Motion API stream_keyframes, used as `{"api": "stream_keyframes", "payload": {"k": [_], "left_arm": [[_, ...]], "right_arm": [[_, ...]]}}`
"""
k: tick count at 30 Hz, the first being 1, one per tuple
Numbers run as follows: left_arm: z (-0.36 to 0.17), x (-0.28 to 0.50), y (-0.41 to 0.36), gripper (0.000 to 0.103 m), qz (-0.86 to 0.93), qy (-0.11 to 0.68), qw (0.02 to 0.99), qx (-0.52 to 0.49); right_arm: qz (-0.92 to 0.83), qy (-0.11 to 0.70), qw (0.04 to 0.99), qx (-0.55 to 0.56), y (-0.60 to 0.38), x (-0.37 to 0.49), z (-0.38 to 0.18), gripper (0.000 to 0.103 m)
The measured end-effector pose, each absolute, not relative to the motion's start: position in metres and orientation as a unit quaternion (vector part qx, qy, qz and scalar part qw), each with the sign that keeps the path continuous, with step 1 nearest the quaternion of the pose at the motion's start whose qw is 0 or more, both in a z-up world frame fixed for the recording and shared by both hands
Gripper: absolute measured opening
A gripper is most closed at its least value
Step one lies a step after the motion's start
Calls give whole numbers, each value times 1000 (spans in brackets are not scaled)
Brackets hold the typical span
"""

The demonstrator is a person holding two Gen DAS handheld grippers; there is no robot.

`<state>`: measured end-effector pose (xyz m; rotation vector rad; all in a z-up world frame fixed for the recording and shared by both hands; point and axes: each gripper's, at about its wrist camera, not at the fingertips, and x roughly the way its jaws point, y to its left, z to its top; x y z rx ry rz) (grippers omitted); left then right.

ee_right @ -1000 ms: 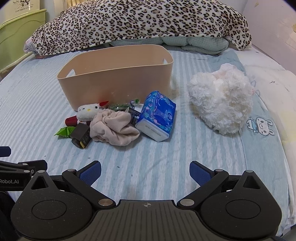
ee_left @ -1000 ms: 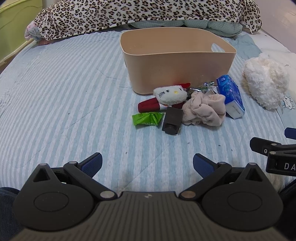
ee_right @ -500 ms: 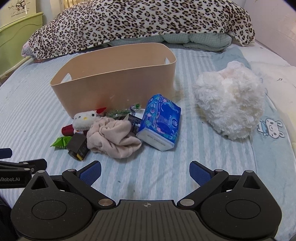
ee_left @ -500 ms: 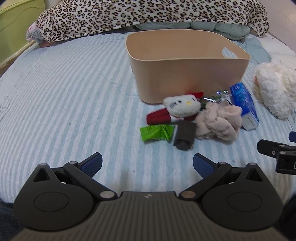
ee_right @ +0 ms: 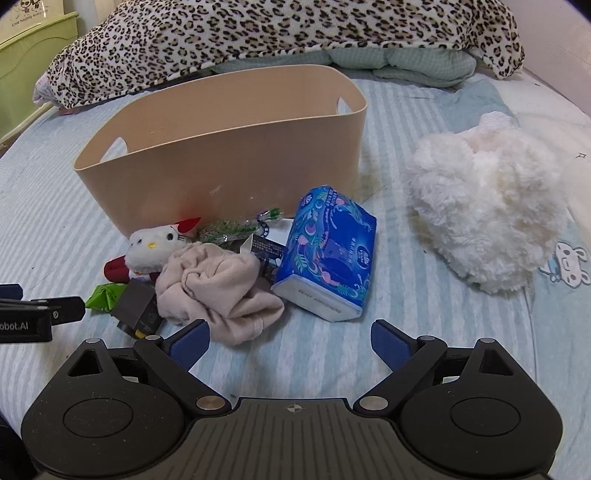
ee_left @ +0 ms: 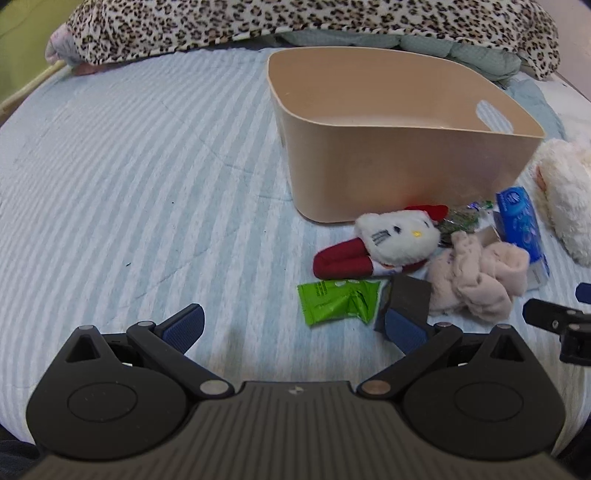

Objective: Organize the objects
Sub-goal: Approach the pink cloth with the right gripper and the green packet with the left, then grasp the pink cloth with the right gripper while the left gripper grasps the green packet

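Note:
A beige plastic bin [ee_left: 406, 162] [ee_right: 236, 155] stands on the striped bed. In front of it lies a pile: a white cat plush with red legs [ee_left: 391, 236] [ee_right: 151, 247], a green packet [ee_left: 340, 301] [ee_right: 101, 297], a dark box [ee_left: 408, 295] [ee_right: 136, 304], a beige cloth [ee_left: 476, 277] [ee_right: 218, 288], a blue tissue pack [ee_left: 521, 225] [ee_right: 330, 254] and a green-wrapped candy [ee_right: 236, 225]. My left gripper [ee_left: 295, 326] is open, just short of the green packet and dark box. My right gripper [ee_right: 291, 345] is open, just short of the cloth and tissue pack.
A fluffy white plush [ee_right: 487, 206] [ee_left: 565, 192] lies right of the pile. A leopard-print blanket [ee_right: 280, 33] is heaped at the far end of the bed. A green cabinet [ee_right: 22, 59] stands at far left. The bed's right edge is near the white plush.
Both grippers have moved forward toward the pile, which now looks larger and closer. The left view has shifted so the pile sits more to its right. Both stay open.

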<state>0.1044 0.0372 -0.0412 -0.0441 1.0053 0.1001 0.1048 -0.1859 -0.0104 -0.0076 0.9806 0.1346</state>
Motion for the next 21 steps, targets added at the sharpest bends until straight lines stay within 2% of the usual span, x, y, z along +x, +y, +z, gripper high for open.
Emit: {"api": "stream_keyframes", "payload": {"k": [8,15,21], "left_arm": [[-62,130,44,103,32,506,861,-36],[-83,139,51,103,31,520,852,-39],[-92,145,49,103,3,523,851,-50]], "right_arm": [[75,483,873,9,-182,124,-22,95],[94,492,865,30,-173,133,-29,91],[123,508,851,42,-159,144,-41,78]]}}
